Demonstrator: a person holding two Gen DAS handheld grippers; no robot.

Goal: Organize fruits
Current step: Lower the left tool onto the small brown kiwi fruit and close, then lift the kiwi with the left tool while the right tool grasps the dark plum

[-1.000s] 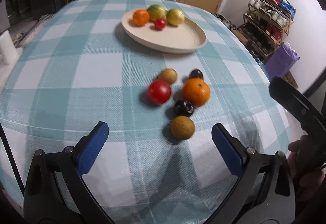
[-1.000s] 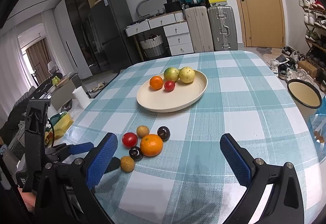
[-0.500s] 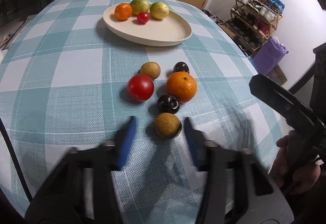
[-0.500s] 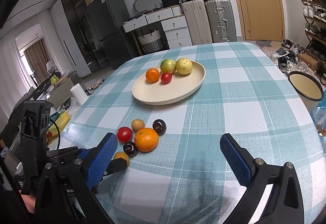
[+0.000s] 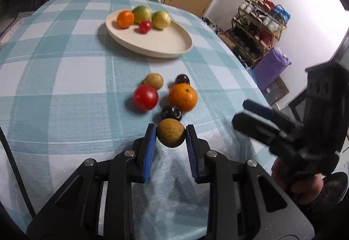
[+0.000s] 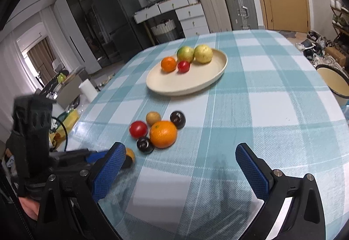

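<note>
You had the left gripper [image 5: 170, 134] clamped on a brown fruit [image 5: 171, 132] at the desk's [image 5: 65, 87] near edge; right gripper [image 6: 178, 171] fingers apart. Next, probably: carry it to the plate [image 5: 161, 43].

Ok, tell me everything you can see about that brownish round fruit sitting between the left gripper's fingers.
The brownish round fruit is small, tan-yellow, with a finely speckled, matte skin. It sits between the blue-padded fingers of the left gripper, which close against both its sides. It is nearest the camera of the loose fruits, just in front of a dark glossy fruit, over the checked tablecloth. Whether it still rests on the cloth cannot be told. In the right wrist view it is mostly hidden.
</note>
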